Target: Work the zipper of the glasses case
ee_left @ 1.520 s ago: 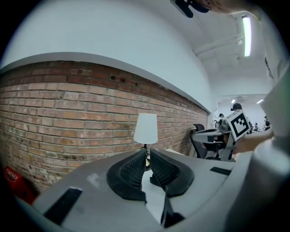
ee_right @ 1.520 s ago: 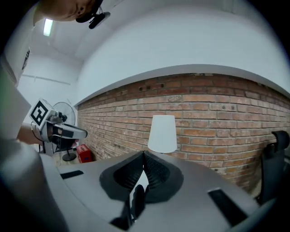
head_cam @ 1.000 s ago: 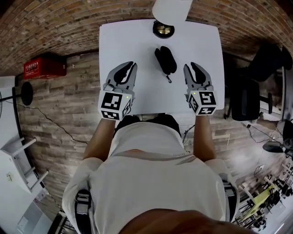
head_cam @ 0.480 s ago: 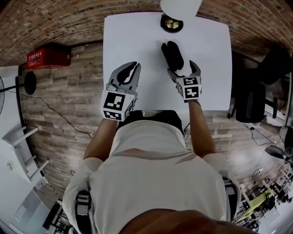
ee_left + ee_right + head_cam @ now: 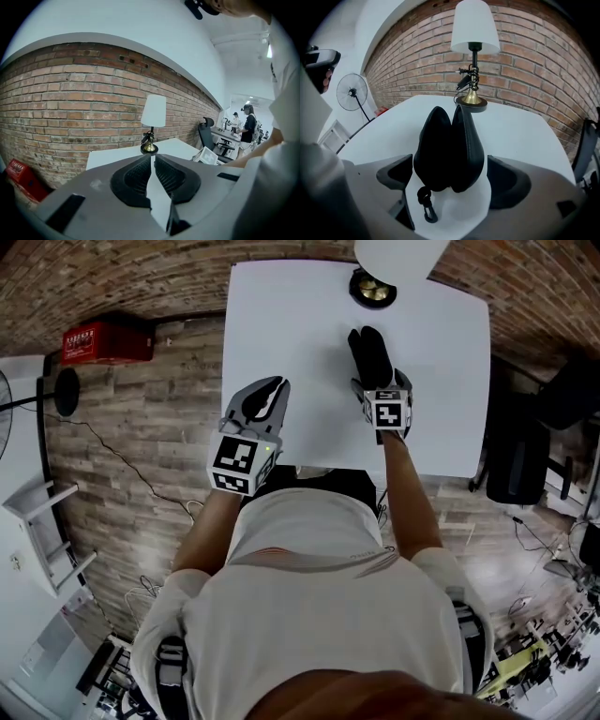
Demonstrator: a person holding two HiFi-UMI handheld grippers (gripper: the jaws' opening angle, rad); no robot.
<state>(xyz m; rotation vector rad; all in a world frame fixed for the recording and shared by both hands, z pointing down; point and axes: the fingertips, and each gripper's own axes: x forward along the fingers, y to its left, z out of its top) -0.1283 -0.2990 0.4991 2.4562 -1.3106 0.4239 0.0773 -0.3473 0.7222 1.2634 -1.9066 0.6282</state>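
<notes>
Fingers of right gripper opening astride glasses case; left gripper pinched closed, empty.

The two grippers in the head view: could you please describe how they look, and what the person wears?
The left gripper and right gripper have rounded grey shells with black fingers. Each carries a white cube printed with black square markers. No cables show. The right gripper's fingers are opening, the glasses case between them. The person wears a white short-sleeved shirt.
</notes>
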